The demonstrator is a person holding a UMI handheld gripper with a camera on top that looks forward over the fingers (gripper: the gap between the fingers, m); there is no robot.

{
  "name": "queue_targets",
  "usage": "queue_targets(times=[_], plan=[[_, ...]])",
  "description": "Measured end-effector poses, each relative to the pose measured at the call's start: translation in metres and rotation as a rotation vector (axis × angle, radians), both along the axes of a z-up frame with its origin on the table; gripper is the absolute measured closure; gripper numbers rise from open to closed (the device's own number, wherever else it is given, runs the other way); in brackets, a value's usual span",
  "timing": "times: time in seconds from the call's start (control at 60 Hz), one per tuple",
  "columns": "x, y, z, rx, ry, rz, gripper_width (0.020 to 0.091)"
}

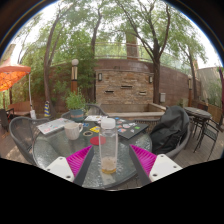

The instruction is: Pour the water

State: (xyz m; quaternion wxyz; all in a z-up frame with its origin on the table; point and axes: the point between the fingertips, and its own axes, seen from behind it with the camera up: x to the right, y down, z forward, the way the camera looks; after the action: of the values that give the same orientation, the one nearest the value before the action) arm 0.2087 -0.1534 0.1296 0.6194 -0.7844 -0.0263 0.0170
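- One clear plastic water bottle is standing on the table.
- One white ceramic mug is sitting there.
- One round glass-topped table is showing.

Between the magenta pads stands a clear bottle with amber liquid; beyond, an orange umbrella.

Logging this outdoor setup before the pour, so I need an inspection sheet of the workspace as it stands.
Surface: round glass patio table.
Job's things: clear plastic bottle with white cap upright between the fingers, gaps either side; white ceramic mug beyond, left.
Clutter: papers, dark tray, red item.
Gripper: fingers open, pink pads.
Cables: nothing seen.
Surroundings: metal chairs, black bag, stone wall, trees, orange umbrella.
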Motion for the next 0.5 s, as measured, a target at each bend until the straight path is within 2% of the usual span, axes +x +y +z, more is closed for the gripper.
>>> queue_targets(times=[0.167, 0.233, 0.267, 0.3, 0.317, 0.5], plan=[[-0.016, 0.066, -0.038, 0.011, 0.013, -0.006, 0.0297], [-0.025, 0.083, -0.043, 0.032, 0.027, 0.007, 0.0321], [-0.027, 0.091, -0.043, 0.046, 0.029, 0.015, 0.0379], [-0.028, 0.098, -0.044, 0.051, 0.033, 0.013, 0.0508], [-0.025, 0.101, -0.045, 0.052, 0.03, 0.001, 0.0594], [-0.029, 0.11, -0.046, 0.097, 0.03, 0.045, 0.0673]])
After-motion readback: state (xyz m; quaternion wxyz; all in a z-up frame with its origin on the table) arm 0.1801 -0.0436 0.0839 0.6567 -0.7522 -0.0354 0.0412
